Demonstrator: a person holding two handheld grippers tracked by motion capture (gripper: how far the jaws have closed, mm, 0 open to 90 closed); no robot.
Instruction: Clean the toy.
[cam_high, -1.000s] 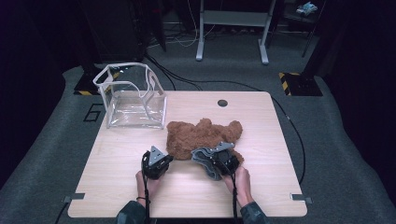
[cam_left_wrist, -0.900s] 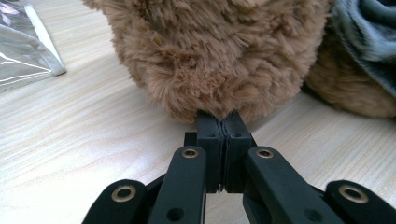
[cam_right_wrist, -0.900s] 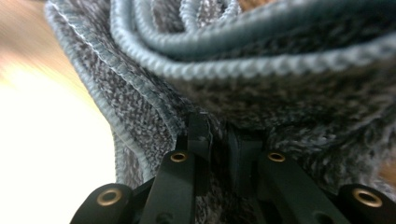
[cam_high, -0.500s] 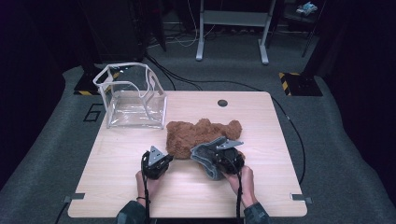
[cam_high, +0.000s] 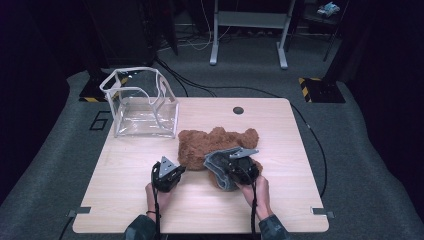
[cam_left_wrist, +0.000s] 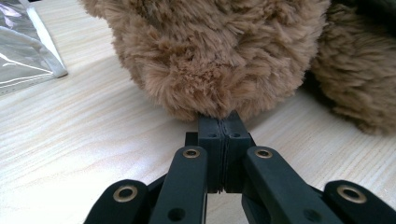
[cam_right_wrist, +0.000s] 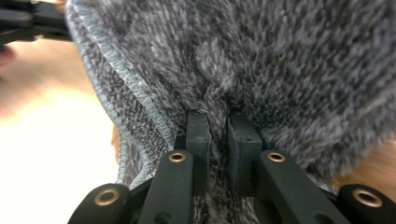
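Change since earlier frame: the right gripper (cam_high: 226, 167) now holds the grey knit garment (cam_high: 220, 167) lifted higher and drawn further over the brown plush toy (cam_high: 215, 145); the left gripper (cam_high: 169, 172) keeps its place at the toy's near-left end.
Left jaws: closed pad to pad, tips pressed into the fur of the plush toy (cam_left_wrist: 210, 56); whether a tuft is pinched between them cannot be told.
Right jaws: nearly closed, clamped on a bunched fold of the knit garment (cam_right_wrist: 261, 60), which drapes ahead of the jaws.
Position of toy: lying on the worktop (cam_high: 125, 200) around its middle, with the near part under the garment; a clear plastic bag (cam_high: 142, 102) stands well apart at the far-left corner.
Long axis: the toy appears to lie flat, its length running roughly from the left edge toward the right edge, slanting slightly; which end is the head cannot be told.
Handling, toy: judged light, soft and compressible; fur slips under the pads, so a deep pinch on a limb or an ear should hold best.
Handling, garment: judged limp, stretchy and non-fragile; best taken at the stitched hem (cam_right_wrist: 116, 79), which resists pulling out of shape.
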